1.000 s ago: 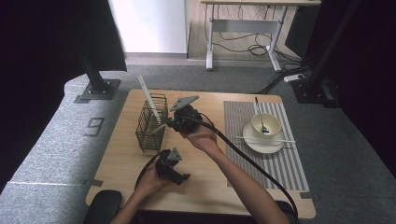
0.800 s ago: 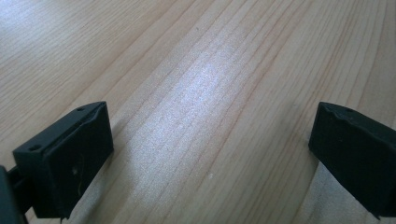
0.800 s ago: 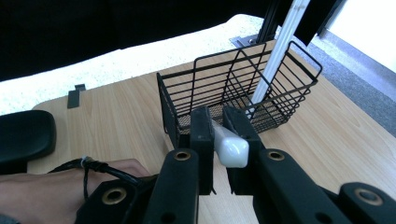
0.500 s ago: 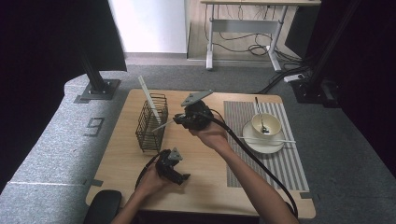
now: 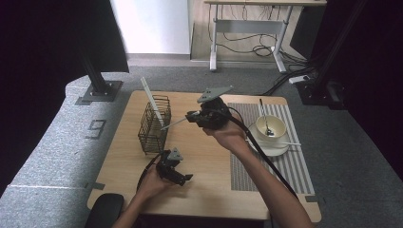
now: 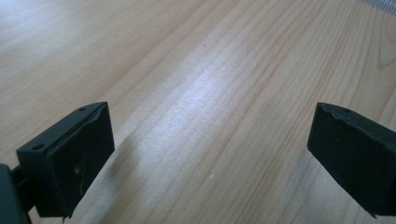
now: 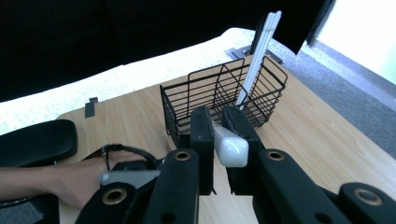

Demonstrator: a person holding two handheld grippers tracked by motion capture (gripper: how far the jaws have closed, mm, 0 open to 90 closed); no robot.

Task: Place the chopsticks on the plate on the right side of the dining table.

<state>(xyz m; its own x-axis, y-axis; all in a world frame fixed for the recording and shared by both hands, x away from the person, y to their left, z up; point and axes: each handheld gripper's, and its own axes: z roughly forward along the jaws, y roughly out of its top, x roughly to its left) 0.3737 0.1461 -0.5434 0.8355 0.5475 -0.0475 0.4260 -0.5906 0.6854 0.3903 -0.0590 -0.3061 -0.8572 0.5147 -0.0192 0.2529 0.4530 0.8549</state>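
Observation:
My right gripper (image 5: 190,117) hovers over the middle of the wooden table (image 5: 209,190), shut on a slim white utensil (image 5: 173,123) that points left toward a black wire basket (image 5: 154,126). In the right gripper view the utensil's white handle (image 7: 231,147) sits pinched between the jaws of that gripper (image 7: 218,116), with the basket (image 7: 219,93) just beyond. Long white sticks (image 5: 151,99) (image 7: 261,46) stand tilted in the basket. My left gripper (image 5: 183,177) rests low near the table's front edge, open. In its own view the left gripper (image 6: 210,154) has nothing but bare wood between the jaws.
On a striped placemat (image 5: 285,166) at the right, a cream bowl (image 5: 271,127) with a spoon stands on a plate, and a thin stick (image 5: 280,142) lies across the plate. A black cable (image 5: 266,156) trails along my right forearm.
My right gripper has risen and drawn to the right, away from the basket, still shut on the white utensil. The left gripper has stayed put.

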